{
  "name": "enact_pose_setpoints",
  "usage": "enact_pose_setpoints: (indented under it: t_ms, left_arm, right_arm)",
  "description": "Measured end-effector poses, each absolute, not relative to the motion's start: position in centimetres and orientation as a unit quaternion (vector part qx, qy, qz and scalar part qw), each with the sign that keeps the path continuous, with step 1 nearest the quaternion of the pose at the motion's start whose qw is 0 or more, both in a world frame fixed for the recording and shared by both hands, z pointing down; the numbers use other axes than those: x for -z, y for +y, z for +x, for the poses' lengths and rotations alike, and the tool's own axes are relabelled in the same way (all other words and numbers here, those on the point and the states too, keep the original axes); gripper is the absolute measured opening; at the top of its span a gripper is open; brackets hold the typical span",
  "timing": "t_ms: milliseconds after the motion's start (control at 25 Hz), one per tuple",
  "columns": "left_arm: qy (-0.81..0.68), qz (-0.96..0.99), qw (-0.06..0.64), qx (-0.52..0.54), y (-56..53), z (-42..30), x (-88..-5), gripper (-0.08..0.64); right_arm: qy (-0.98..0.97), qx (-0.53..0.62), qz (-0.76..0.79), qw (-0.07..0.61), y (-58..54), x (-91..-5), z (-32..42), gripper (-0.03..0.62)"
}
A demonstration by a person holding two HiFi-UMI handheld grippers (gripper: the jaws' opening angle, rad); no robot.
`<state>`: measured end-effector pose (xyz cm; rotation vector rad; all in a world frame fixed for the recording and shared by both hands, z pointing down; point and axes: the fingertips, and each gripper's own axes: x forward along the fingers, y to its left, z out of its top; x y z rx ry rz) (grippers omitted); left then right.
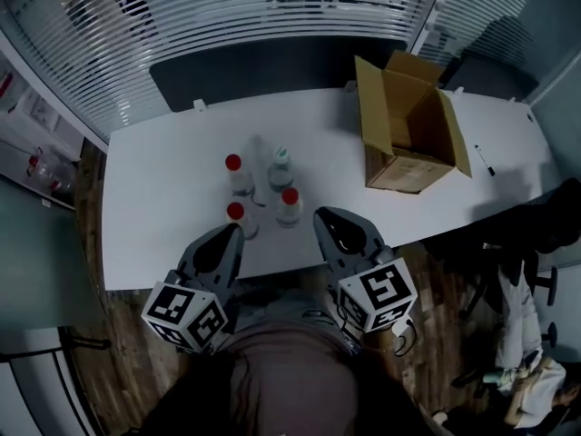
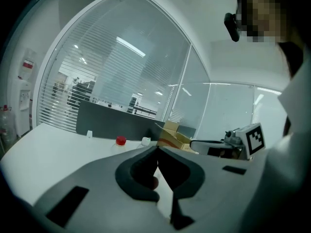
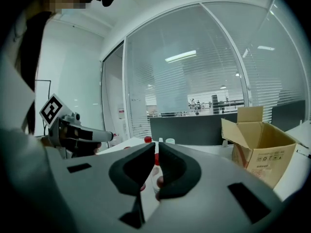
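The left claw (image 1: pixel 238 231), pressed together, and the right claw (image 1: pixel 320 213), closed to a thin slit, hover empty at the near edge of the desk (image 1: pixel 145 234). Just beyond, the bottles (image 1: pixel 289 209) stand so close together that a claw pushing in could topple one into its neighbours. Bare desk flanks them, and the cardboard box (image 1: pixel 408 139) sits well apart at the far right.
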<state>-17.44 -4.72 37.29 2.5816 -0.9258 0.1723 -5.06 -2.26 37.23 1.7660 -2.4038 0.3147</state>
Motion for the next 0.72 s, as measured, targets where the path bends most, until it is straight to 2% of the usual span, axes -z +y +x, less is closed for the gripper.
enact_pose_setpoints:
  t_ms: [720]
  left_arm:
    - [-0.385,0.898,0.207,-0.058,6.6,-16.2,-36.3,0.008]
  right_arm:
    - [-0.829,-0.097,0.546,0.076,6.4,-35.8,-4.8,0.023]
